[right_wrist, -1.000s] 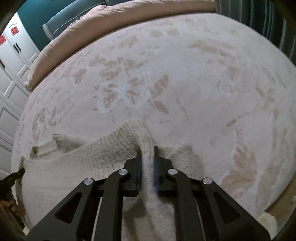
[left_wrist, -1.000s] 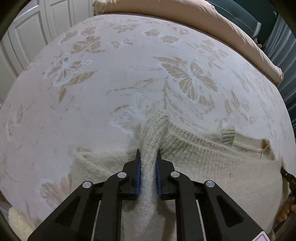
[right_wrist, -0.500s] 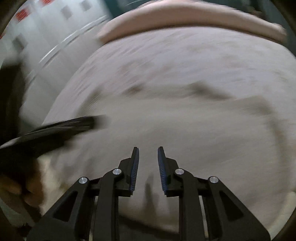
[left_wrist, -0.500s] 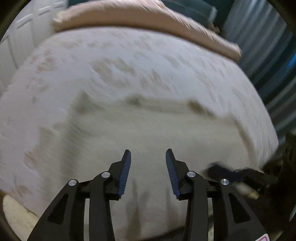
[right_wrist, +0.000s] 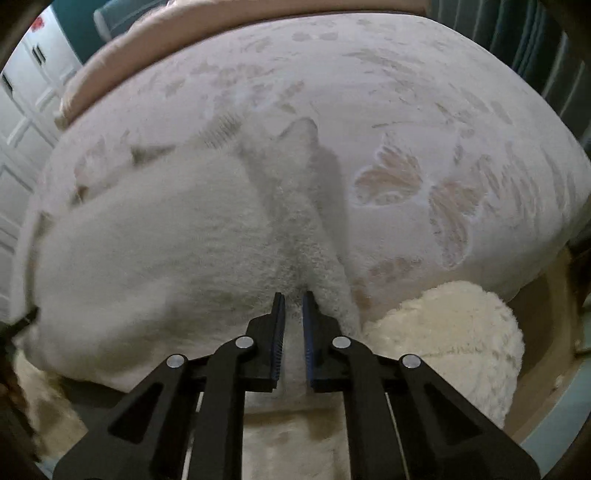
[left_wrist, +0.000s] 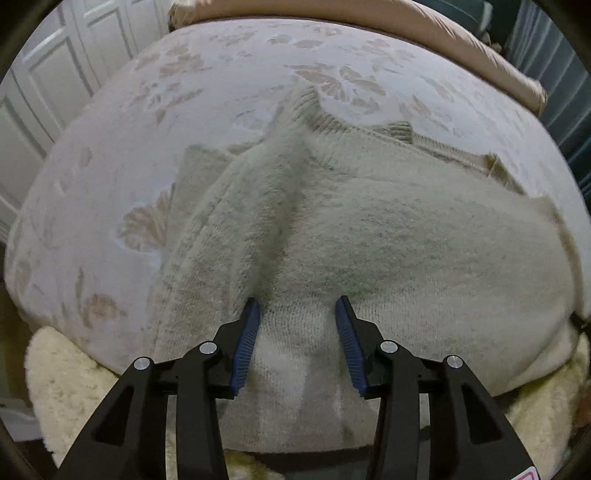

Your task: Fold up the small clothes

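Two tools, L (left_wrist: 297, 314) open, R (right_wrist: 293, 306) pinching sweater (right_wrist: 155, 251)

A bedroom at home, probably: a bed (left_wrist: 229, 122) wearing a butterfly-patterned cover is filling the view, with white panelled doors (left_wrist: 55, 85) standing beside it.

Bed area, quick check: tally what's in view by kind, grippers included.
Cream knit sweaters: 1
Patterned bedspreads: 1
Tan bolster pillows along the far edge: 1
Fluffy cream rugs below the bed edge: 1
Grippers: 2, left gripper open above the sweater, right gripper nearly closed with knit between the jaws
Total: 6
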Available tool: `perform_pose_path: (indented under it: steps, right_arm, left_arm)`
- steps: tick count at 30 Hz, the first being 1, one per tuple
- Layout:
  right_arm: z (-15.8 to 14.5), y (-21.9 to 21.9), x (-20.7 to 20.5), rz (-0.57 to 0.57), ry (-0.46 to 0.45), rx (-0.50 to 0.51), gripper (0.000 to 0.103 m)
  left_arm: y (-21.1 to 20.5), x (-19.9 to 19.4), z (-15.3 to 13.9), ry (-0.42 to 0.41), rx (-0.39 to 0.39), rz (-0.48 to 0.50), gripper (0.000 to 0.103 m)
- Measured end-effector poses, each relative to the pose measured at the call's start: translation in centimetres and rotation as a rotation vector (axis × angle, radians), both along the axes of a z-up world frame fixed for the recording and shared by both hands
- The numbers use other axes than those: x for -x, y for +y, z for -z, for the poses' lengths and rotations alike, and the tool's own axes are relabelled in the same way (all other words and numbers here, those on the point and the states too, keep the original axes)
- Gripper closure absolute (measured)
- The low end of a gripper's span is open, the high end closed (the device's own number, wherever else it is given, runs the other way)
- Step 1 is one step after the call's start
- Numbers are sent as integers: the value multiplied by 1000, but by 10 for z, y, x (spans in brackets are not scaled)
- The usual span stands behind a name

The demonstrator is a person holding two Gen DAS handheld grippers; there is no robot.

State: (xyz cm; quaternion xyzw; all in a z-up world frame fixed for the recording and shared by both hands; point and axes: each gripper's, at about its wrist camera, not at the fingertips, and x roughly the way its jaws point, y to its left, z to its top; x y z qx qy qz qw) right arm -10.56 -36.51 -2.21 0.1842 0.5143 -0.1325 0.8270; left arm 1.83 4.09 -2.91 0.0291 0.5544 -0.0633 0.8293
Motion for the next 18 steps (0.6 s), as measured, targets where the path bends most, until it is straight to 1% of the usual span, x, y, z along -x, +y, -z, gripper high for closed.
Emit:
perform_pose_path:
  steps: [2,3,5,6,7,9,10,11,13,15,17,18]
  right_arm:
    - [-6,15,-7,-30,-11,29,90]
    - [-4,22,-12,-53,-4,40,89]
    - [16,33,-20,-75,54,70,88]
    - [24,34,-22,-77,77,67,88]
    - [23,30,-23,-60,76,53,88]
    - [13,30,-26,-43,71,45,87]
    - [4,33,-28,-44,54,42,84]
    - [-2,35,-30,-53,40,32,84]
    - [-12,46,-32,-89,7,0,84]
    - [-20,67,-39,-144,-15,-28,84]
    - [-19,88,-46,-203,-23,-52,84]
    - [-16,97,-49,-222,-17,-47,84]
  left_arm:
    - [-10,2,1,-12,-45,2,60]
    - [-13,1,1,-14,-57,1,60]
    - [-14,1,2,-13,-66,-6,60]
    - [-15,3,1,-10,-65,-8,60]
    - [-14,1,0,-7,-64,-8,60]
    - [-12,1,-1,-1,-63,-10,59]
    - [-11,0,-2,0,-63,-11,59]
    - [-12,1,-2,-1,-64,-14,59]
    - [-13,2,-2,-5,-69,-18,59]
    - [-15,-2,0,-7,-78,-18,59]
    - [-16,0,0,-11,-84,-17,58]
    - [-16,1,0,-13,-86,-16,58]
